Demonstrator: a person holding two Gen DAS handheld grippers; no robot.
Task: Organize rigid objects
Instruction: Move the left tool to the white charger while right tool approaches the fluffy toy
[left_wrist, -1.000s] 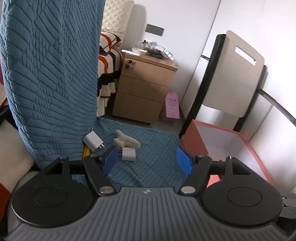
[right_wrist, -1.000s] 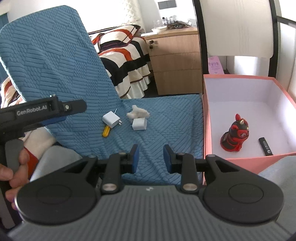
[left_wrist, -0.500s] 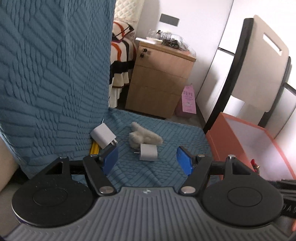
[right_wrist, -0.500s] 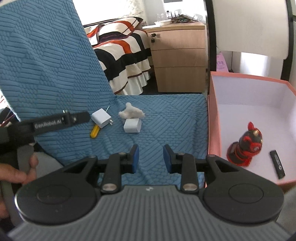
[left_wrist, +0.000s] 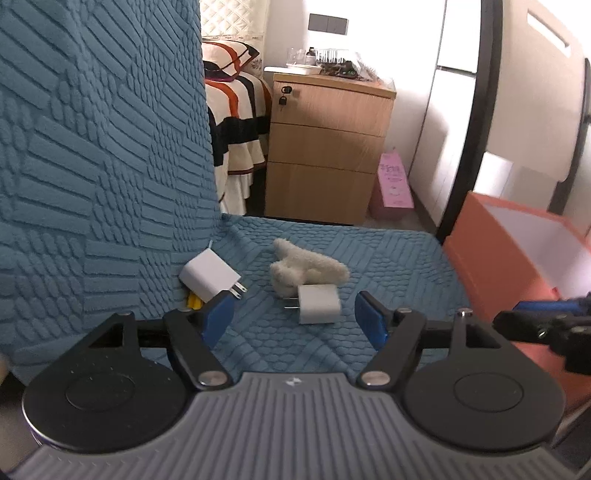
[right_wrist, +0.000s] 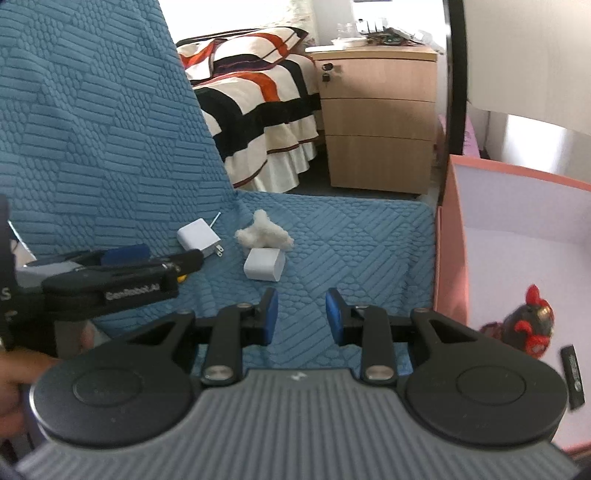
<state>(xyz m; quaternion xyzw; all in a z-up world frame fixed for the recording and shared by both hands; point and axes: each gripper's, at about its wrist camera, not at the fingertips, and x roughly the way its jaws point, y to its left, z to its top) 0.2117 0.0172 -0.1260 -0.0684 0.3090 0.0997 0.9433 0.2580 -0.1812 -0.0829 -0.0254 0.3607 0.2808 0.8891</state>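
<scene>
On the blue textured seat lie a white cube charger (left_wrist: 318, 303) (right_wrist: 264, 264), a second white plug adapter (left_wrist: 209, 277) (right_wrist: 198, 237) over a yellow item (left_wrist: 194, 302), and a fluffy white toy (left_wrist: 308, 267) (right_wrist: 265, 235). My left gripper (left_wrist: 293, 320) is open and empty, its jaws on either side of the cube charger just short of it; it also shows in the right wrist view (right_wrist: 147, 254). My right gripper (right_wrist: 298, 316) is open and empty, nearer than the cube charger. The orange box (left_wrist: 498, 251) (right_wrist: 448, 236) holds a red-black figurine (right_wrist: 528, 325) and a black stick (right_wrist: 572, 373).
The blue chair back (left_wrist: 92, 147) rises on the left. A wooden drawer cabinet (left_wrist: 325, 147), a striped bed (right_wrist: 255, 96) and a pink bag (left_wrist: 393, 182) stand behind. A black-framed chair (left_wrist: 476, 110) is beside the box.
My left gripper has moved forward and down toward the cube charger, which now lies between its jaw tips. My right gripper has moved closer to the seat.
</scene>
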